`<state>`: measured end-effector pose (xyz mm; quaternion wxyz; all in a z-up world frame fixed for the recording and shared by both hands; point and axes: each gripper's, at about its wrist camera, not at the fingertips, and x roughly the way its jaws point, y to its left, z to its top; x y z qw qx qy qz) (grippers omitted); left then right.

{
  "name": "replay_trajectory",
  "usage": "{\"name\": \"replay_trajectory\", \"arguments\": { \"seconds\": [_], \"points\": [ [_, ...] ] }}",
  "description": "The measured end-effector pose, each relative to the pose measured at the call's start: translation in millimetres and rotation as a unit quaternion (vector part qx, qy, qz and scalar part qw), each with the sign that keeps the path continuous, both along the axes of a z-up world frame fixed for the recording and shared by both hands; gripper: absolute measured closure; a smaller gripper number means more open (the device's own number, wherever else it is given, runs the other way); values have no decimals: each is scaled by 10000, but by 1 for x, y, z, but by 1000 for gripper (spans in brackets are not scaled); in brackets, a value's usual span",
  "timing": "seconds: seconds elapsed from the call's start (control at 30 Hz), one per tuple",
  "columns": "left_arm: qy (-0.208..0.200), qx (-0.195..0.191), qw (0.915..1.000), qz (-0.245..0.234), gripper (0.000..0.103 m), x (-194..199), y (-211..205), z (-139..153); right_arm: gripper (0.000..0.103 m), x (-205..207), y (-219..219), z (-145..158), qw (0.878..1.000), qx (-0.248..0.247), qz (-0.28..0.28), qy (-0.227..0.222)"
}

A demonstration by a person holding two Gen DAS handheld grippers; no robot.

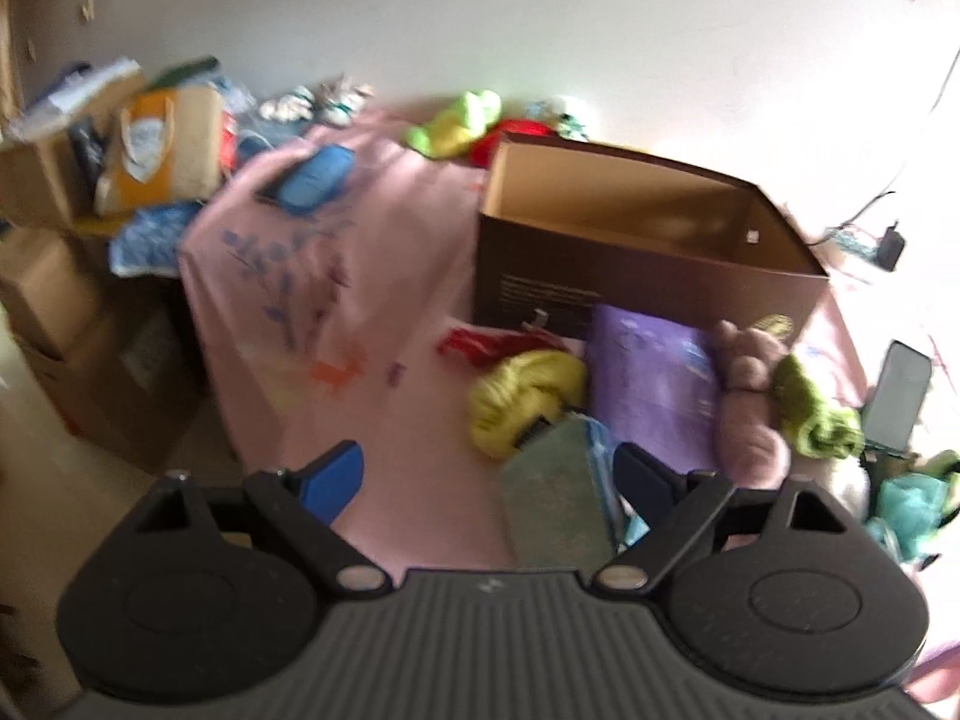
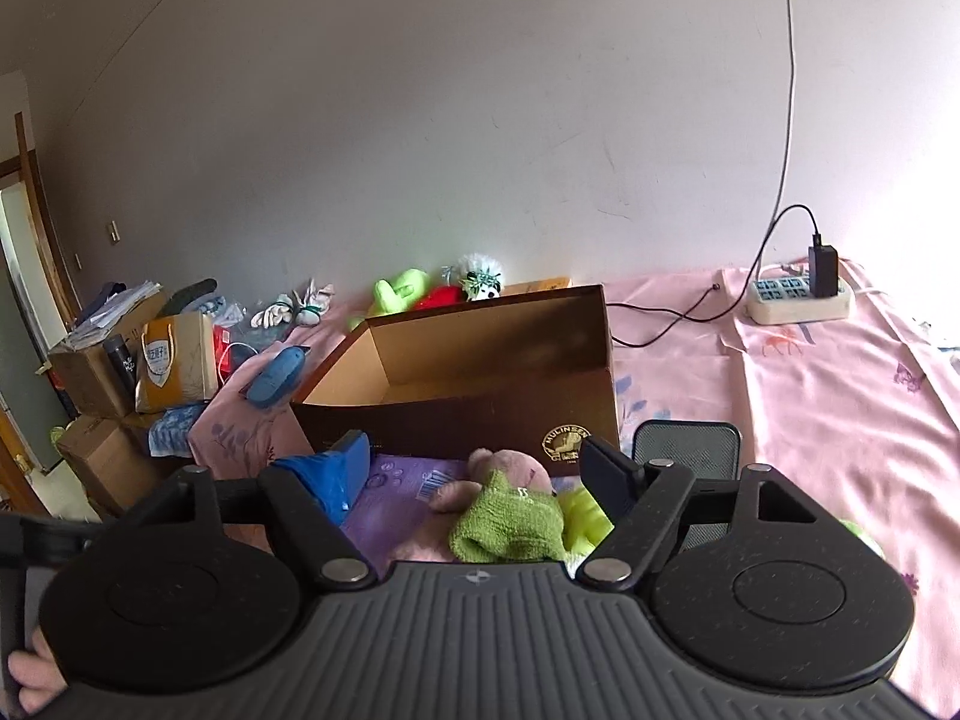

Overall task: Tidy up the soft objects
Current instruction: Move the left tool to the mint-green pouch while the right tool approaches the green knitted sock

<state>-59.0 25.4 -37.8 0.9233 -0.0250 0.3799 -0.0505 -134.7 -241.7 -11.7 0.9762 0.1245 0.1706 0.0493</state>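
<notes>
Both my grippers, left (image 1: pixel 489 477) and right (image 2: pixel 474 471), hang spread and empty; next I close on the pink plush pig in green knit (image 2: pixel 501 501) for the open brown cardboard box (image 2: pixel 480 360).

Brown box (image 2: pixel 474 414) open-topped, interior bare. Front wall crowded: purple packet (image 2: pixel 396 495), pink plush (image 2: pixel 510 468), green cloth (image 2: pixel 510 525). Pink sheet (image 1: pixel 372 312) left bare.

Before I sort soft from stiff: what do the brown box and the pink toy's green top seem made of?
The brown box looks like cardboard: plain tan inside, smooth dark printed outside, crisp folded edges. The pink plush toy wears a green top that looks like fuzzy terry or chenille knit, with a nubby, matte pile.
</notes>
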Motion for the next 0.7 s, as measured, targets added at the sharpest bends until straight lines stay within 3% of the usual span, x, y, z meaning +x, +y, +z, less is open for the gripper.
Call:
{"name": "replay_trajectory", "arguments": {
  "seconds": [0.2,0.33,0.43,0.57,0.67,0.7],
  "points": [
    [219,-214,9980,-557,13,-12,-24,-38,48,18,11,-22,9991,60,188,362],
    [240,227,9981,-512,13,-7,-50,-62,50,21,12,-32,9983,159,310,477],
    [225,317,9985,-376,14,-6,-47,-74,52,20,14,-37,9988,-96,293,392],
    [166,92,9993,-312,14,-7,-32,-74,55,21,9,-50,9975,-121,457,535],
    [-36,351,9987,-378,14,-6,-38,-72,58,22,8,-58,9972,-167,427,597],
    [-93,430,9982,-400,20,-5,-41,-71,59,22,8,-60,9971,-199,428,600]
  ]
}}
